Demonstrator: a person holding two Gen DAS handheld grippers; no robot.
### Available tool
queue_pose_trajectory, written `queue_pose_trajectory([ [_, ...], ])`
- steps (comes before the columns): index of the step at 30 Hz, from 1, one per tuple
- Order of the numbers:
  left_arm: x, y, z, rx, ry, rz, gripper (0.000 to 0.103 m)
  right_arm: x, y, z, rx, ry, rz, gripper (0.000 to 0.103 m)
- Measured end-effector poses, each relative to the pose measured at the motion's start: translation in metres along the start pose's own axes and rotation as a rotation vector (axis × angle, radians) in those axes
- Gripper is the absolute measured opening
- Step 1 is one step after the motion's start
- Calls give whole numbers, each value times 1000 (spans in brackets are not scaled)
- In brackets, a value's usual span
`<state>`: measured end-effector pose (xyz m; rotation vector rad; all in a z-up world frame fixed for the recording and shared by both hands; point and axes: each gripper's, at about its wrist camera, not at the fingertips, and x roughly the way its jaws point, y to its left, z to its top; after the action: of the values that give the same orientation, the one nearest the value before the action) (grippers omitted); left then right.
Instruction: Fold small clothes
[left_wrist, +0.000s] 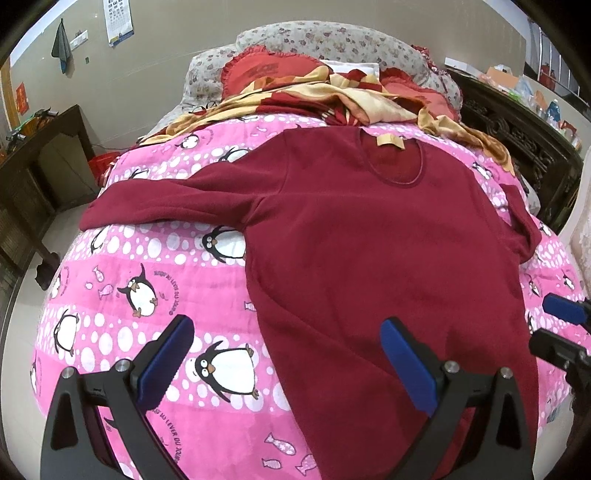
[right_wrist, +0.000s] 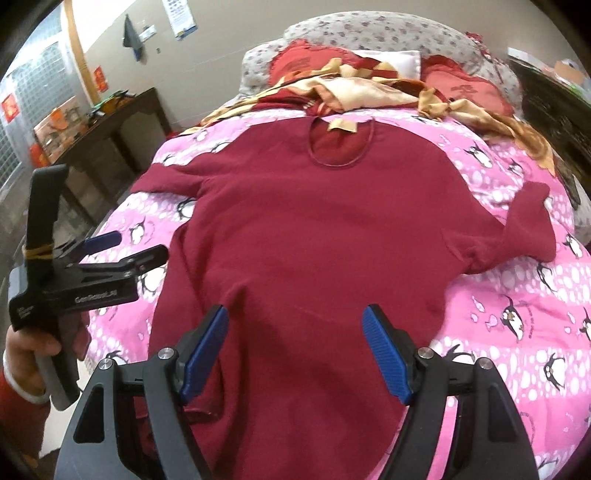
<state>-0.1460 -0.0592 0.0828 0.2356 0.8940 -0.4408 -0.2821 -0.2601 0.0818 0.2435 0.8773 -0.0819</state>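
Observation:
A dark red long-sleeved top (left_wrist: 369, 236) lies spread flat on a pink penguin quilt (left_wrist: 147, 273), neck away from me, a tan label at the collar. Its left sleeve (left_wrist: 170, 206) stretches out sideways; the right sleeve (right_wrist: 524, 229) is bent near the quilt's right side. My left gripper (left_wrist: 288, 362) is open, hovering over the top's lower left edge. My right gripper (right_wrist: 295, 354) is open above the lower middle of the top (right_wrist: 314, 240). Each gripper also shows in the other view, the left one (right_wrist: 129, 245) and the right one (left_wrist: 554, 328). Neither holds anything.
Crumpled red and yellow bedding (left_wrist: 332, 96) and red cushions (right_wrist: 469, 88) lie at the head of the bed. A dark wooden table (right_wrist: 110, 122) stands left of the bed, dark carved furniture (left_wrist: 517, 140) to the right. Bare floor lies left of the bed.

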Motion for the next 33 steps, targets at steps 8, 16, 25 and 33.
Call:
queue_pose_trajectory([
  [8,2,-5,2,-10,1,-13,103,3,-17,5,66,-5,-126,84],
  [16,2,-8,3,-14,-7,-19,103,6,-32,6,122,3,-157,84],
  [25,-1,-15,9,-24,-23,-38,103,5,-35,12,148,-8,-202,84],
  [33,-3,-20,13,-21,-32,-49,103,4,-38,17,170,-14,-209,84],
])
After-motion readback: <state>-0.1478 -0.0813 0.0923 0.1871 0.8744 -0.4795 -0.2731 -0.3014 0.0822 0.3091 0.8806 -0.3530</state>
